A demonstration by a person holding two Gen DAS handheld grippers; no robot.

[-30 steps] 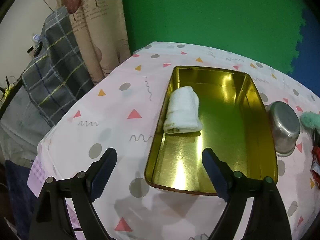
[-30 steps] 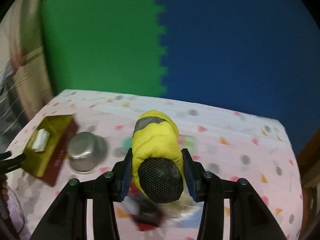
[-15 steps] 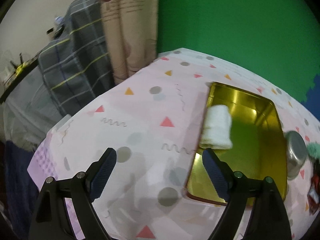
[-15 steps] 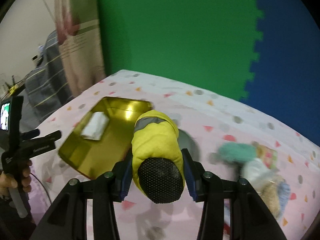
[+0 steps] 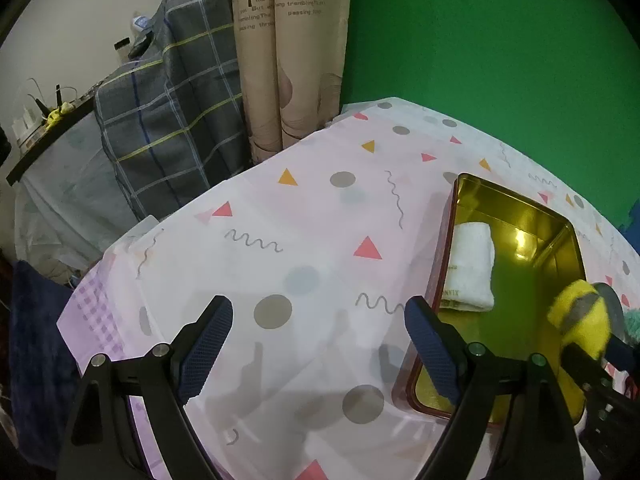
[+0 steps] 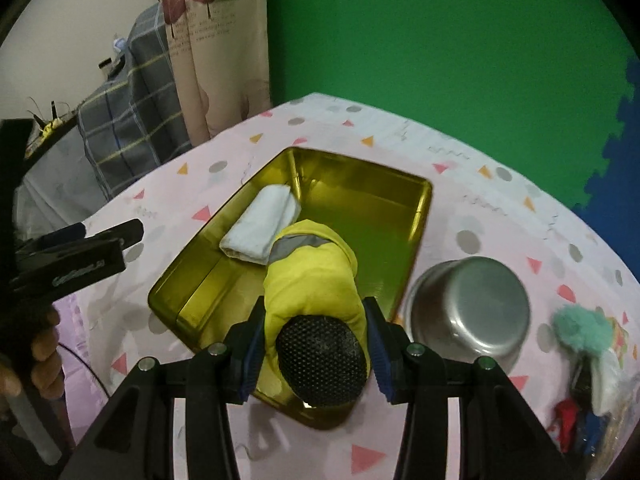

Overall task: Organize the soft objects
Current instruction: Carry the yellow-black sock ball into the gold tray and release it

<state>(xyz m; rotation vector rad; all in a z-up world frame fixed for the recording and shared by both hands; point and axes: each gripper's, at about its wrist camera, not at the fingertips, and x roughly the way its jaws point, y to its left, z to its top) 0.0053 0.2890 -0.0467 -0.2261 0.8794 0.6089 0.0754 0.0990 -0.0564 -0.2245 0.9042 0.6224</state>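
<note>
A: Left wrist view?
B: The left tongs [image 5: 316, 344] gape wide, empty, above the desk [image 5: 320, 240] beside the gold tray [image 5: 560, 236].
A: Right wrist view?
B: The right tongs [image 6: 316, 344] grip a yellow glove [image 6: 312, 280] over that tray, beside the white towel [image 6: 260, 226].

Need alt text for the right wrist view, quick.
The right gripper holds a yellow glove over a gold tray that holds a rolled white towel. A steel bowl stands right of the tray on a patterned tablecloth.
</note>
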